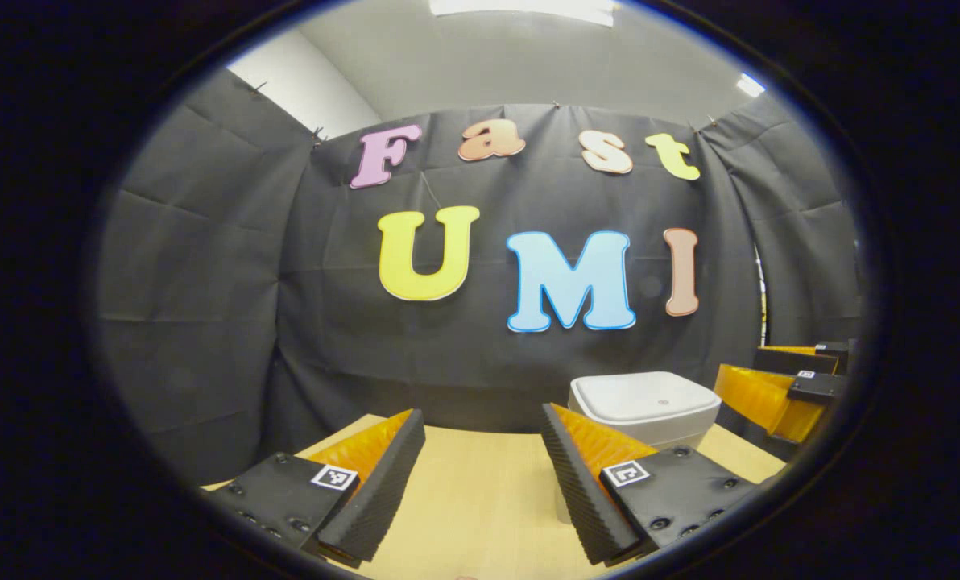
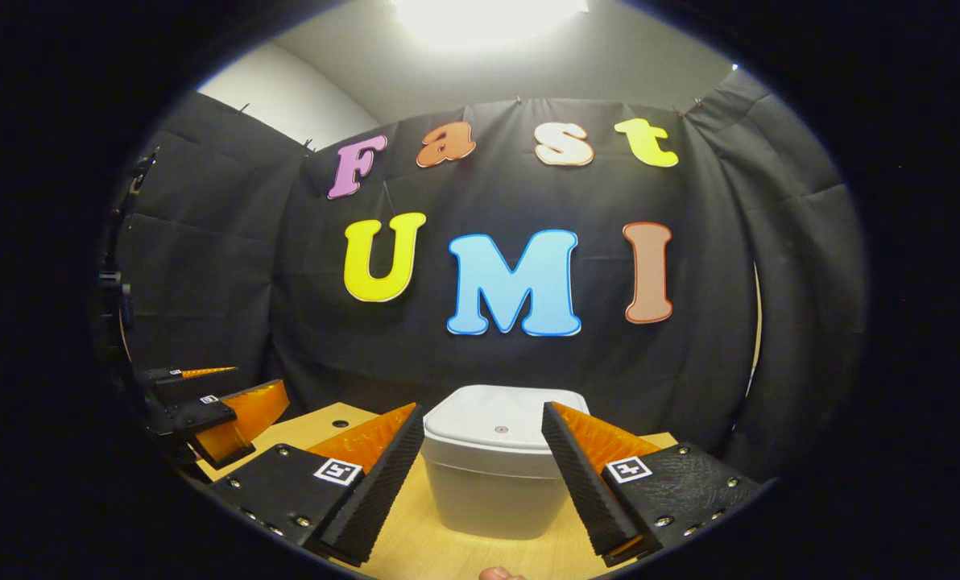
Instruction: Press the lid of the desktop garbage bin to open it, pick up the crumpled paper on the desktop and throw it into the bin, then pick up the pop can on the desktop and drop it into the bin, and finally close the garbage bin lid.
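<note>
A white garbage bin [image 2: 496, 467] with its lid [image 2: 506, 424] down stands on the wooden desktop, straight ahead of my right gripper [image 2: 484, 427]. That gripper is open, its fingers apart with the bin seen between them, a short way off. In the left gripper view the same bin [image 1: 645, 407] sits to the right, beyond the right finger [image 1: 589, 475]. My left gripper [image 1: 484, 431] is open with bare desktop between its fingers. Each view also catches the other gripper off to the side: the right one [image 1: 794, 387] and the left one [image 2: 214, 411].
The light wooden desktop [image 1: 480, 499] runs back to the black cloth wall close behind the bin. A small dark hole [image 2: 340, 423] marks the desktop left of the bin. A dark stand [image 2: 113, 290] rises at the far left of the right gripper view.
</note>
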Motion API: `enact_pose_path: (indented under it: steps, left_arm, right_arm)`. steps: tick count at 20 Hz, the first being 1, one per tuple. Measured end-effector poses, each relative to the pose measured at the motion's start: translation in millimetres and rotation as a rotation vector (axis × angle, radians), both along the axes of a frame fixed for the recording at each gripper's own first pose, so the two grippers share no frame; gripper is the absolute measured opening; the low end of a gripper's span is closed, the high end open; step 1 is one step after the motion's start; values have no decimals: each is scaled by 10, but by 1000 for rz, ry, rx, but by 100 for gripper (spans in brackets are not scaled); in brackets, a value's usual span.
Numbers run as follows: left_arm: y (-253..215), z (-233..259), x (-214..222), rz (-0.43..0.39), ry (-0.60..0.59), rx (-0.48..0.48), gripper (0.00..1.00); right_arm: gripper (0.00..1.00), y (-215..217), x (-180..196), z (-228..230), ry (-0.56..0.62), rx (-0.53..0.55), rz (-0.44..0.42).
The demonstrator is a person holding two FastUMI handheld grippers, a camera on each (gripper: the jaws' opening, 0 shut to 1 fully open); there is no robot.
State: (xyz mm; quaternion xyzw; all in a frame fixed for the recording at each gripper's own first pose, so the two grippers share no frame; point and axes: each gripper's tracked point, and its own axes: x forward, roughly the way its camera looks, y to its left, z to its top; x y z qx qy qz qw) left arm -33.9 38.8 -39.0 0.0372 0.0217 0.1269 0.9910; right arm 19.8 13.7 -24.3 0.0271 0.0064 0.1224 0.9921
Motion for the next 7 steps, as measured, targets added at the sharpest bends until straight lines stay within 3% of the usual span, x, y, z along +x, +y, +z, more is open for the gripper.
enact_pose_path:
  steps: [7]
  left_arm:
    - [-128,299,-261,-6,-33,19,95]
  right_arm:
    - [94,157,-36,129,-45,8,46]
